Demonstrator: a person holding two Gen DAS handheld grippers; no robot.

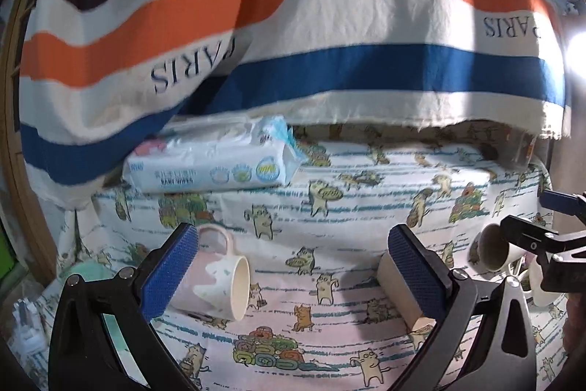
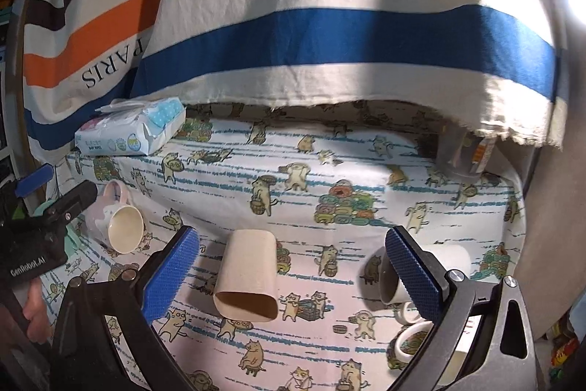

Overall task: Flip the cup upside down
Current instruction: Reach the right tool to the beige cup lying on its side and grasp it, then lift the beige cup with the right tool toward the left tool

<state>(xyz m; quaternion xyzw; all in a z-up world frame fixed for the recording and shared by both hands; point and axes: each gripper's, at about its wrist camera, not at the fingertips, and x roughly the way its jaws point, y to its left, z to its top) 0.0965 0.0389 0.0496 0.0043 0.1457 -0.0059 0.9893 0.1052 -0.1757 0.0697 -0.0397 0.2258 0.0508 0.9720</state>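
A pink mug [image 1: 216,284] with white blotches lies on its side on the cat-print cloth [image 1: 329,281], mouth to the right, just right of my left gripper's left finger. It also shows at the left of the right wrist view [image 2: 122,224]. My left gripper [image 1: 293,266] is open and empty. A white mug [image 2: 439,266] lies on its side behind my right gripper's right finger; it shows at the right edge of the left wrist view [image 1: 494,250]. My right gripper [image 2: 293,266] is open and empty.
A beige paper cup [image 2: 247,275] lies on its side between the right gripper's fingers. A tissue pack [image 1: 216,160] sits at the back left. A striped "PARIS" cloth [image 1: 311,24] hangs behind. A clear container [image 2: 463,152] stands at the back right.
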